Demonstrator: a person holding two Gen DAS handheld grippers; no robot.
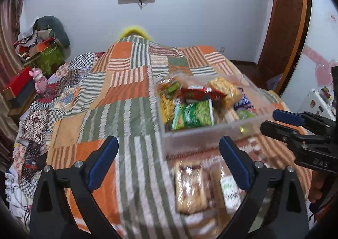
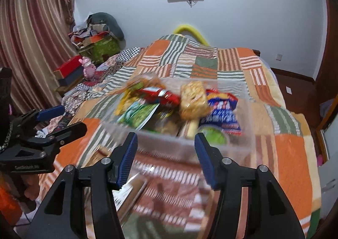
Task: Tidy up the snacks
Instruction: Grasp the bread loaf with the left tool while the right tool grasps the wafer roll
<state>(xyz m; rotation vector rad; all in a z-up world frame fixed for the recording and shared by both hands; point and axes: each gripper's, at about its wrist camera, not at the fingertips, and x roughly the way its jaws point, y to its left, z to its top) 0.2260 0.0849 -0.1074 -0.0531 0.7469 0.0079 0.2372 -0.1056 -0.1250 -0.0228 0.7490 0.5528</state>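
Off to the far left of the left gripper [image 1: 169, 152] there's a red box [image 1: 18, 85] and a little pink toy [image 1: 39, 80] at the edge of the bed, with a green box [image 1: 49, 55] piled with clutter further back. Under both tools it's all patchwork quilt [image 1: 118, 82], orange and green stripes mostly.

The left gripper has its jaws spread wide with nothing between them, just hanging above the quilt. Right below its right-hand finger there's a clear-wrapped biscuit pack [image 1: 191, 188] lying on the quilt, and just beside that a white and green packet [image 1: 230, 192], partly tucked behind the blue pad. Both are blurry, so I can't read any labels.

Ahead of that gripper and a bit to its right sits the clear plastic bin [image 1: 190, 139], full of snacks. A green bag [image 1: 193, 115] is on top near the front, a red packet [image 1: 200, 93] behind it, and a yellowish pack of crackers [image 1: 225, 85] toward the back right.

From the right gripper [image 2: 165, 156] the same bin [image 2: 243, 146] is straight ahead, near wall just past its fingertips. Its jaws are also open, a bit narrower than the left's, and not holding anything. Over here you also get a blue bag [image 2: 222, 112] on the right side of the bin and a green-lidded cup [image 2: 213, 136] down at the front. The two tools are side by side, each one showing at the edge of the other's view.
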